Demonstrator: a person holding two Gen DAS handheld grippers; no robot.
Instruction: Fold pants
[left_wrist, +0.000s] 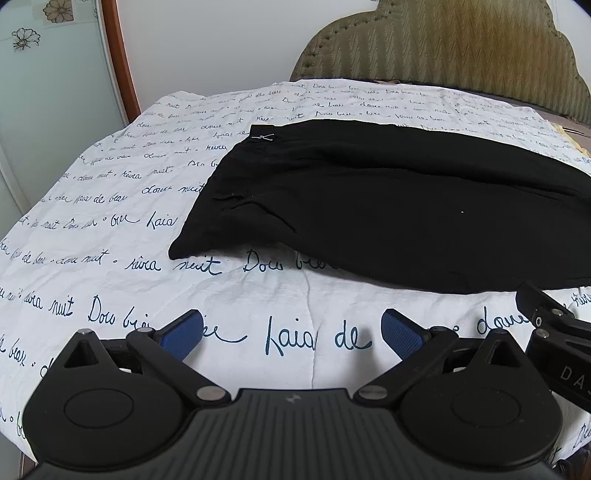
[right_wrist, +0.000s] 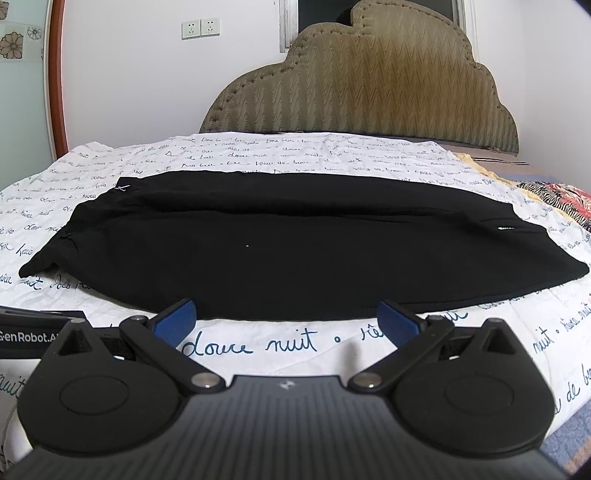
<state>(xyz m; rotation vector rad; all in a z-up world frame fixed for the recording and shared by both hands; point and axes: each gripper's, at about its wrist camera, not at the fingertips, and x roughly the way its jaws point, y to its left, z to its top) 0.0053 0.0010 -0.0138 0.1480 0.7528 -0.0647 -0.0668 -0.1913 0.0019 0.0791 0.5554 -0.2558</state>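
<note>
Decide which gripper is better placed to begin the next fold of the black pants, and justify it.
Probably the right gripper: open, its fingertips reach the pants near edge. The left gripper, also open, sits over bare bedsheet.

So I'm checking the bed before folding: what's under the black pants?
The black pants lie flat on a white sheet printed with handwriting. The sheet shows all around them; whatever sits directly beneath the fabric is covered.

The pants (right_wrist: 295, 251) are laid flat across the bed (right_wrist: 258, 343), on the sheet (left_wrist: 110, 206), with the headboard (right_wrist: 362, 92) behind them. The left tongs (left_wrist: 291, 332) and the right tongs (right_wrist: 286, 321) are held side by side before the pants' near edge, apart from it.
</note>
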